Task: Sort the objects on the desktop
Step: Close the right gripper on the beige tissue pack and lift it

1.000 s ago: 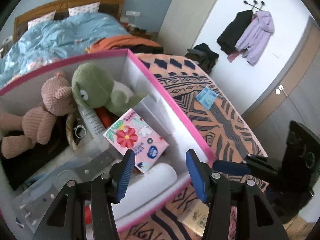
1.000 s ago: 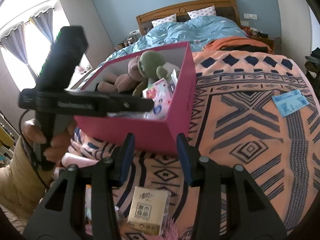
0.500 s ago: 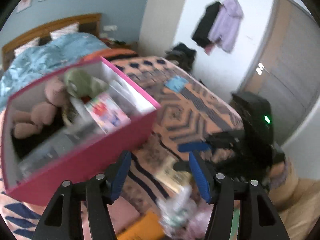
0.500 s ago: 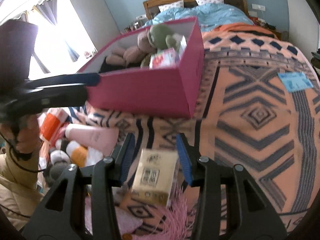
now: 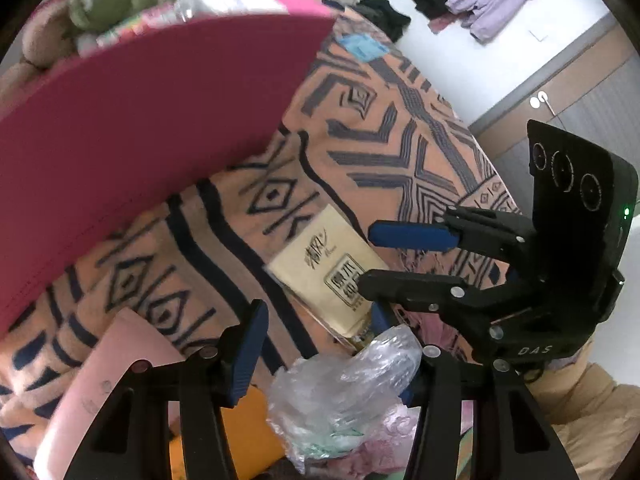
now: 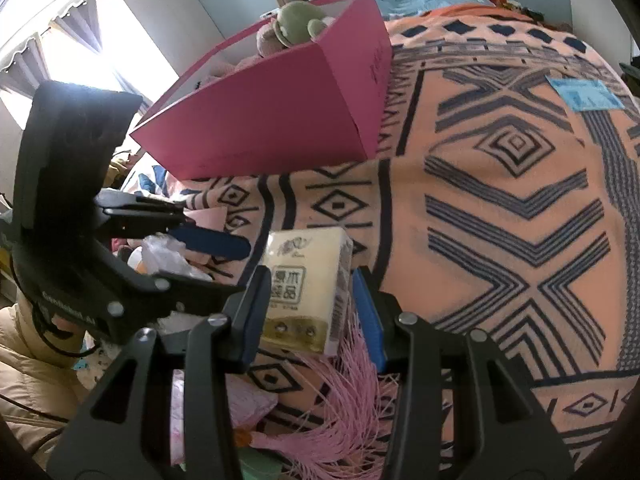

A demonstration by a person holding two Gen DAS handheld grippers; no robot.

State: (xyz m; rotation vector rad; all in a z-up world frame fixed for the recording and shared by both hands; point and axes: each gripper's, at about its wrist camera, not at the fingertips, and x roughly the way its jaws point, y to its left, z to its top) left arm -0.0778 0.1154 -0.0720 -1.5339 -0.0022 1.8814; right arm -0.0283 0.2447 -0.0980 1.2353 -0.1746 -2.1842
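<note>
Straddling a small cream-yellow tissue pack with dark printed characters (image 6: 305,289), the right tool (image 6: 311,312) has a blue pad on each side of it; the pads look spread with a slight gap on the right side, so the tool reads as open around the pack, not yet clamped. The pack lies on an orange blanket with a navy geometric pattern (image 6: 500,184), close to its pink fringe (image 6: 352,412).

The left tool (image 5: 320,352) is open and holds nothing, its blue pads wide apart above a crumpled clear plastic bag (image 5: 344,392). In its view the same tissue pack (image 5: 324,272) sits just past the bag, with the right tool's fingers (image 5: 412,236) reaching over it from the right.

A large magenta cardboard box (image 6: 280,120) stands on the blanket behind the pack, apart from it. A green plush toy (image 6: 298,24) and a pinkish-brown plush bear (image 6: 266,40) poke above its rim. A pale pink flat package (image 5: 116,384) lies left of the plastic bag, and a small light-blue paper packet (image 6: 586,94) rests well away on the far side of the blanket.
</note>
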